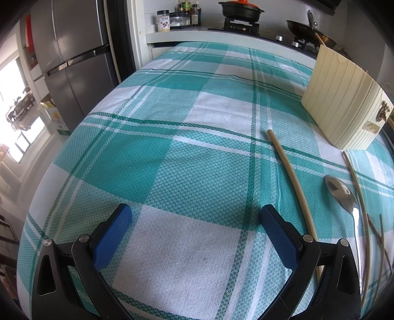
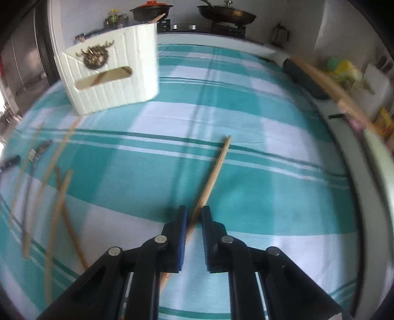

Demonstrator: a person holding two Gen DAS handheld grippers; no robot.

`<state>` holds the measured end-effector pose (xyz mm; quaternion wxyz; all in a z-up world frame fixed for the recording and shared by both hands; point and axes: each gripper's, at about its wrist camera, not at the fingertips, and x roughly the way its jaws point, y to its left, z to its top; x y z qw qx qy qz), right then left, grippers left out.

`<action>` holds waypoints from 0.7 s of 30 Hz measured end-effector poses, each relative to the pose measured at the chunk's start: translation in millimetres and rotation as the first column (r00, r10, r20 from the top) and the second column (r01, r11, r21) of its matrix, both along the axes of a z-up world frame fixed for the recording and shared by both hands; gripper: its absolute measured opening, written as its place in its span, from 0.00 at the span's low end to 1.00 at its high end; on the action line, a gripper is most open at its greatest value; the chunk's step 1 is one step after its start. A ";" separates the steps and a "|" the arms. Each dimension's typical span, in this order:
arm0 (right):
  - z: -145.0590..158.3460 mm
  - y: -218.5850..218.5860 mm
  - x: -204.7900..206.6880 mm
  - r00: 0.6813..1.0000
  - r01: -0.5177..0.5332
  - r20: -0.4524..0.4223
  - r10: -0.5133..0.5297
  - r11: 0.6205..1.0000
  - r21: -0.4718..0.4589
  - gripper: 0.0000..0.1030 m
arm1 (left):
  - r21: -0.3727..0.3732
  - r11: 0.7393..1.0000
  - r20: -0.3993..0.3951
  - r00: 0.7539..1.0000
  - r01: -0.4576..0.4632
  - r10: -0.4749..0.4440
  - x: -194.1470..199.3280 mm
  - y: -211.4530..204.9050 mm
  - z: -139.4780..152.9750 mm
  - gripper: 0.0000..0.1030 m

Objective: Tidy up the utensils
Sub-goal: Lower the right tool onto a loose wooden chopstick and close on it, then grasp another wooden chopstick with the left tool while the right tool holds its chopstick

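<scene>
A cream ribbed utensil holder [image 1: 342, 103] stands on the green checked tablecloth; it also shows in the right wrist view [image 2: 110, 73] at upper left. My left gripper [image 1: 195, 214] is open and empty over the cloth. To its right lie a wooden chopstick [image 1: 293, 179], a metal spoon [image 1: 342, 194] and more chopsticks [image 1: 362, 201]. My right gripper [image 2: 193, 216] is shut on a wooden chopstick [image 2: 216, 169], whose tip points forward over the cloth. Several blurred chopsticks [image 2: 56, 197] lie at the left of that view.
A grey fridge [image 1: 71, 61] stands at the left. A counter behind the table carries a black pot [image 1: 240, 11], a wok [image 1: 307, 30] and spice jars [image 1: 177, 17]. A dark roll [image 2: 305, 76] and yellow-green items [image 2: 344, 71] sit at the table's right edge.
</scene>
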<state>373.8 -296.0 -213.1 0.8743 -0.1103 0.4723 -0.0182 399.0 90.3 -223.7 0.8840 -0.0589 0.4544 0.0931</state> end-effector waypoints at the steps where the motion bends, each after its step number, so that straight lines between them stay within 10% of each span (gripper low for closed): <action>1: -0.3 -4.0 -4.6 1.000 -0.004 0.007 0.004 0.999 -0.033 0.13 | 0.002 1.000 -0.010 1.000 0.018 -0.018 -1.8 -0.1 0.5 1.00; 13: -3.1 -31.2 -30.3 0.999 0.008 0.044 -0.001 0.990 -0.141 0.12 | -0.165 0.965 0.023 0.979 0.203 -0.202 -40.2 -44.1 43.4 0.99; 21: 1.8 -37.3 -27.2 1.000 -0.026 -0.002 0.026 0.996 0.088 0.10 | 0.154 0.948 -0.066 0.960 0.280 -0.272 -46.8 -113.1 16.5 0.99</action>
